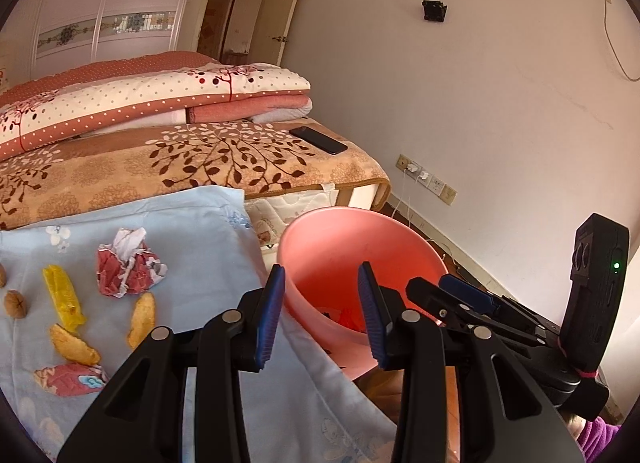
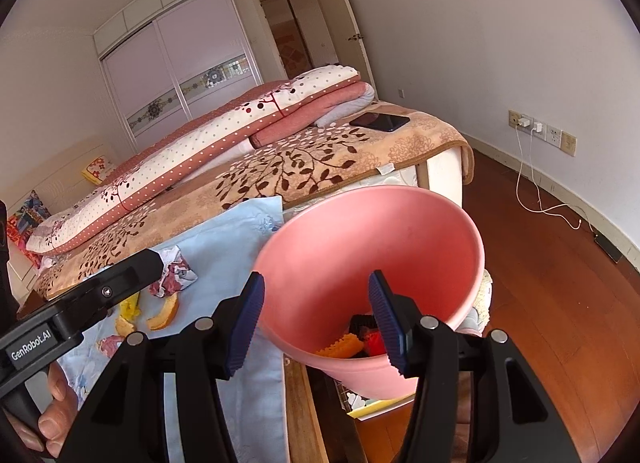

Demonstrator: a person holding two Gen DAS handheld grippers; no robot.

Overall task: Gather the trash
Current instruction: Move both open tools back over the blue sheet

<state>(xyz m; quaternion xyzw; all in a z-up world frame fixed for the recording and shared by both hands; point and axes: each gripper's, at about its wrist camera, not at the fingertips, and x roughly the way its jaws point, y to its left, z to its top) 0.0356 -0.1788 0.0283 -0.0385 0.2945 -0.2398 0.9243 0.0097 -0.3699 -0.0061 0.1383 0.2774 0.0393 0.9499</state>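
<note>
— Bedside cloth [image 1: 208, 247] holds 1 crumpled wrapper [image 1: 128, 265] and peels; why's the pink bin [image 2: 400, 231] alongside?
— Short drops. Right gripper [image 2: 316, 323] hangs over it, jaws spread, empty; left gripper [image 1: 320, 315] likewise.

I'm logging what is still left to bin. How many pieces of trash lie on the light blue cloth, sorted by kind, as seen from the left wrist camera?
Crumpled paper ball: 1
Yellow wrapper: 1
Fruit peel pieces: 2
Walnuts: 2
Pink and blue wrapper: 1
Total: 7, all on the light blue cloth
</note>
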